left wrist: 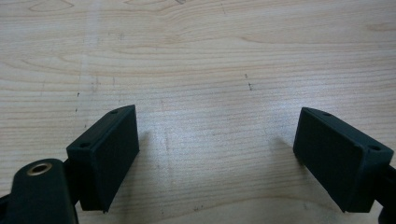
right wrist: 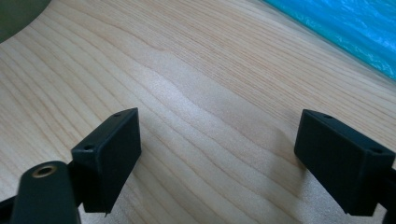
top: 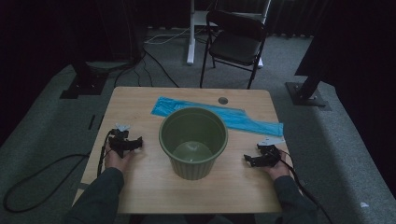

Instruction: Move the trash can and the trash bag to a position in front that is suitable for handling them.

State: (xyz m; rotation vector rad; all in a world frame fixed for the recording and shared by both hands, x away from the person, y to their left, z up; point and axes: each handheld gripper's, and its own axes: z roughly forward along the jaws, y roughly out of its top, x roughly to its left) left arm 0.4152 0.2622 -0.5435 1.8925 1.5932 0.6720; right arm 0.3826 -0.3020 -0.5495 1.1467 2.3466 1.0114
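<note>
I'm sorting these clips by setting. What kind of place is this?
Probably a recording studio or lab, not a home: a lone table on grey carpet, black curtains around it, cables across the floor and a folding chair behind.

High overhead view; tongs views close above shared table (top: 140,186).

A round, olive-green plastic flower pot (top: 193,141) with a thick rolled rim and ribbed, tapering sides stands upright near the middle of the pale wooden counter (top: 140,186). Its mouth is open and its pale, bare bottom is visible inside. Just behind it a flat, bright blue plastic bag (top: 210,114) lies stretched across the counter, running from behind the pot's left side toward the right edge; the pot's rim overlaps its middle part in the high view.
</note>
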